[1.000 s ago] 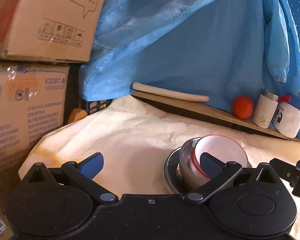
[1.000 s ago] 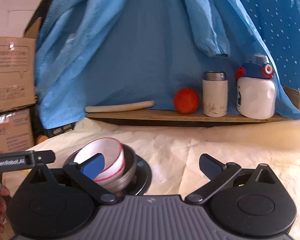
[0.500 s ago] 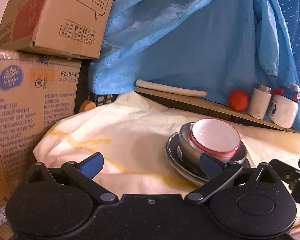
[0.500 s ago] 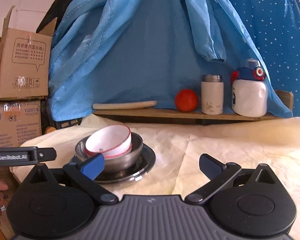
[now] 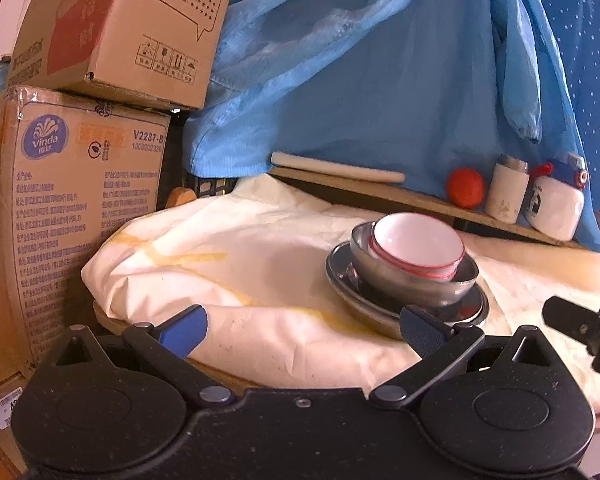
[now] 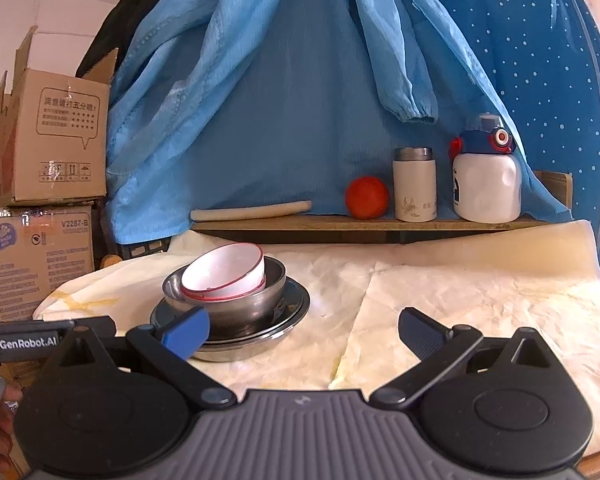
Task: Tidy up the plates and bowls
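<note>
A white bowl with a red rim (image 5: 418, 244) (image 6: 226, 270) lies tilted inside a steel bowl (image 5: 412, 280) (image 6: 240, 304), which stands on stacked steel plates (image 5: 342, 276) (image 6: 296, 300) on the cream-covered table. My left gripper (image 5: 302, 330) is open near the table's front edge, its right finger just in front of the plates. My right gripper (image 6: 304, 332) is open too, empty, with its left finger in front of the stack. Neither gripper touches the dishes.
Cardboard boxes (image 5: 72, 184) (image 6: 40, 208) are stacked at the left. A wooden shelf (image 6: 360, 222) at the back carries a rolling pin (image 6: 252, 212), a red ball (image 6: 366, 197), a white flask (image 6: 414, 184) and a white-blue bottle (image 6: 486, 176). Blue cloth (image 6: 300, 80) hangs behind.
Both grippers have drawn back and away from the stack of dishes, so the stack looks smaller and farther. Both stay open and the dishes have not moved.
</note>
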A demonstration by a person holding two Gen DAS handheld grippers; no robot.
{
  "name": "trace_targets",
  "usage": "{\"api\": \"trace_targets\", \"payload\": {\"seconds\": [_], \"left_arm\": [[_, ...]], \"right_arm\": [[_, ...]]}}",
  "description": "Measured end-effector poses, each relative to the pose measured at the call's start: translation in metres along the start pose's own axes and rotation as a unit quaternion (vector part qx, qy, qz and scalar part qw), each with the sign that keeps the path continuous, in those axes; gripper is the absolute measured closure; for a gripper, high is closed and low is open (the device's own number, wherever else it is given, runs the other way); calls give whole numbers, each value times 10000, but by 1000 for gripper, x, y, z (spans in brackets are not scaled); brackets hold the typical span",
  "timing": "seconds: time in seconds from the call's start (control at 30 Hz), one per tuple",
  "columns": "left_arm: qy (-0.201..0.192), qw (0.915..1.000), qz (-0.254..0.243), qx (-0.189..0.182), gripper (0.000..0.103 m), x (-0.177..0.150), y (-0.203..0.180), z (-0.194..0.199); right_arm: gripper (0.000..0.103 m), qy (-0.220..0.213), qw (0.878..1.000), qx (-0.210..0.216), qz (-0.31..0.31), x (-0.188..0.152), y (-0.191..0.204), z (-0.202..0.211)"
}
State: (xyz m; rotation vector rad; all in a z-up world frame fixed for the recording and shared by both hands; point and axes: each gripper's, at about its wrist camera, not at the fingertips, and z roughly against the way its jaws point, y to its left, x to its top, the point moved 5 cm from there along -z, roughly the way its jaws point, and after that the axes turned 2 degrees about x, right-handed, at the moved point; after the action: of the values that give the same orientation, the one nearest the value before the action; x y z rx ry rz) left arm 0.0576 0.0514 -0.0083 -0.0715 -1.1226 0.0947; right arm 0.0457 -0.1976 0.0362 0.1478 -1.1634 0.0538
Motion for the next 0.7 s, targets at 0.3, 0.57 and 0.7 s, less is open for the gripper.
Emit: {"api": "trace_targets", "payload": {"seconds": [0.3,0.57,0.7], "left_arm": [[-60,10000,-50,1,1,-8,0,5],[-245,9996,-114,-41,1,-17,-4,11],[-276,9995,-159,-25,1,-18,-4,13]], "right_arm": [[0,20,10000,3,-35,-10,-4,6],[0,75,10000,31,-30,-18,-3,7],[0,71,10000,0,-49,-18,-4,8]]}}
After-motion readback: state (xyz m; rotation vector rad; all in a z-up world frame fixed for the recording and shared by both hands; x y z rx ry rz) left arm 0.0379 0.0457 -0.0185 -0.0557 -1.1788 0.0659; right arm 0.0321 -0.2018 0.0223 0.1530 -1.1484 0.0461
